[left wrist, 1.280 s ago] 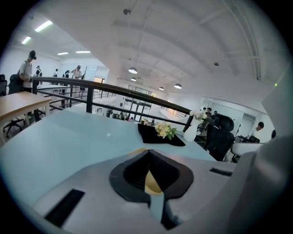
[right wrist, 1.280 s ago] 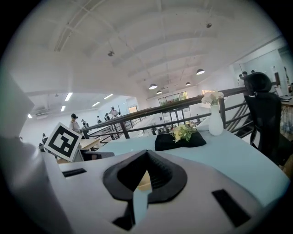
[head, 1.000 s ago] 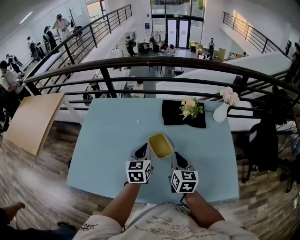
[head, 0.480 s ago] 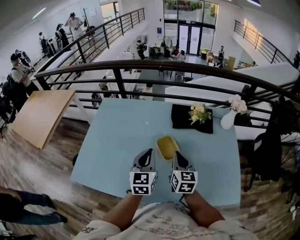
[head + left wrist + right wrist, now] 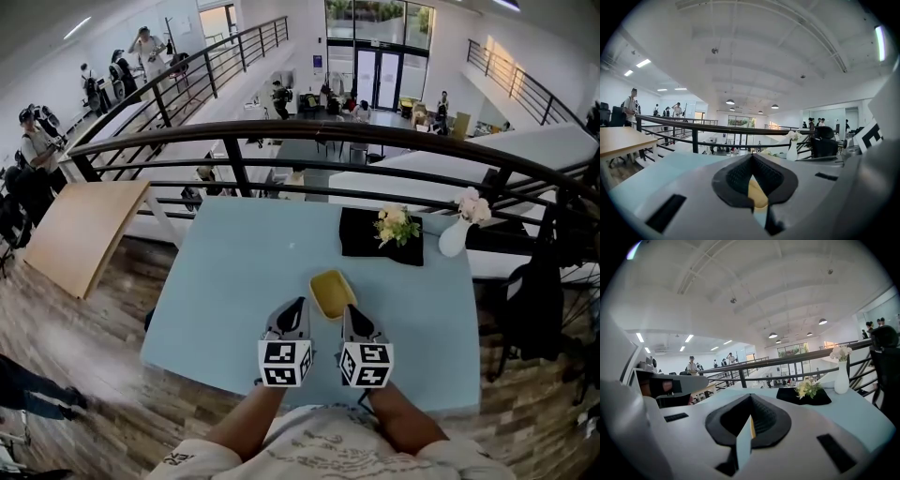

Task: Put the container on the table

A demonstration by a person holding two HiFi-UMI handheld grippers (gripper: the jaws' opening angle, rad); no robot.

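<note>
The fingers (image 5: 733, 180) of the left gripper (image 5: 299, 304) are seen pressed together, and nothing is held between them; only a thin slit is left, through which a patch of the yellow container (image 5: 333, 293) is glimpsed. The fingers (image 5: 766, 420) of the right gripper (image 5: 346, 309) are likewise closed on nothing, with a sliver of yellow and of pale blue tabletop shown in the narrow gap. Both grippers are held side by side over the near part of the light blue table (image 5: 234, 281) and are pointed away from the person, each tilted slightly down. The container is set upright on the table, open side up, just beyond the two sets of fingertips and roughly between them. Whether either tip is touching its rim cannot be settled from the head view, though a small gap appears to be left. Further back, a black mat (image 5: 366, 239) is laid on the table with a small bunch of flowers (image 5: 396, 225) on it, and a white vase (image 5: 455, 238) is stood near the far right corner, beside the dark railing (image 5: 309, 136).
</note>
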